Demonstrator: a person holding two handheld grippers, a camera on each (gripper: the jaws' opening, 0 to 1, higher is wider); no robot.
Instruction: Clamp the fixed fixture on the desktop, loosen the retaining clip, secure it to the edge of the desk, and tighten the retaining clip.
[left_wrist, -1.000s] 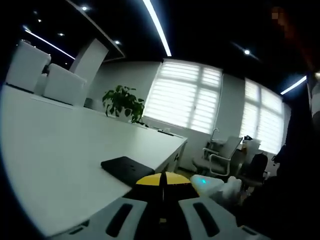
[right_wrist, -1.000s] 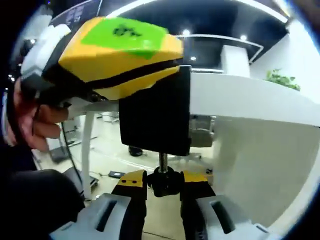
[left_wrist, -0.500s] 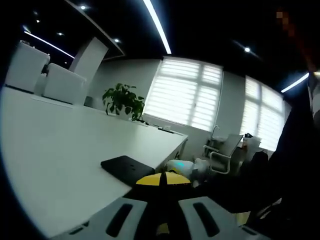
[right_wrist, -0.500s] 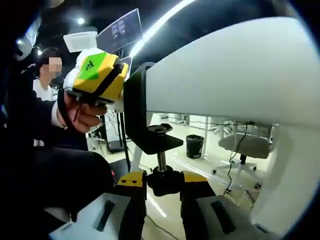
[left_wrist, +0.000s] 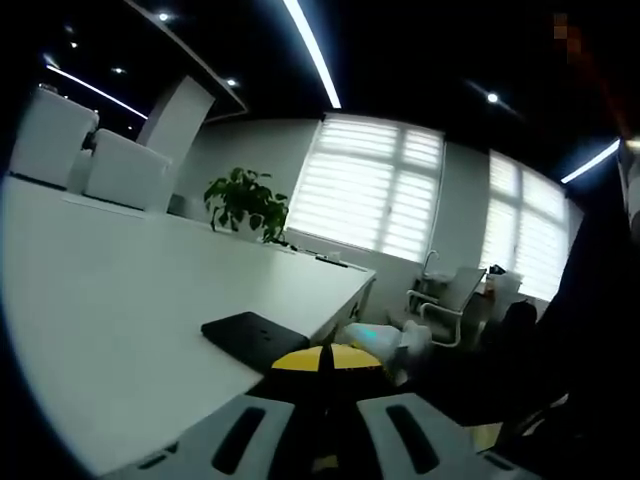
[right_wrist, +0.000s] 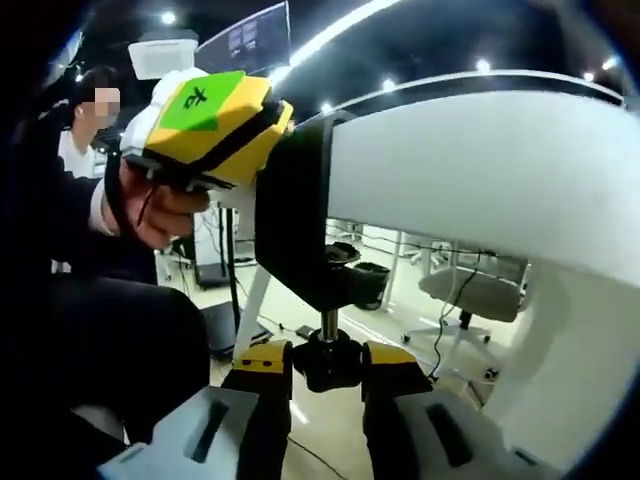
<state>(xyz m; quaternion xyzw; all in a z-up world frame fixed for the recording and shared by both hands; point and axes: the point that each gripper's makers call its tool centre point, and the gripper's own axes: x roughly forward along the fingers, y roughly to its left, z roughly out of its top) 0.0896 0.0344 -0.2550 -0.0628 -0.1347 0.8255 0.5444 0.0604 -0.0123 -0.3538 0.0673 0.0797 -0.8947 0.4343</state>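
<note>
Right gripper view: clamp (right_wrist: 300, 240) straddling desk edge (right_wrist: 480, 170)

This is an office: a long white desk (left_wrist: 130, 300) runs toward a wall of windows with slatted blinds (left_wrist: 370, 190), and linear strip lights (left_wrist: 312, 52) cross a dark ceiling. A potted plant (left_wrist: 245, 205) stands at the desk's far side, office chairs (left_wrist: 445, 305) sit by the windows, and white seat backs (left_wrist: 90, 150) rise beyond the desk. In the right gripper view, another swivel chair (right_wrist: 460, 295), a bin (right_wrist: 368, 285) and floor cables lie under the desk, and a monitor (right_wrist: 245, 38) hangs high behind a seated person (right_wrist: 80, 120).
</note>
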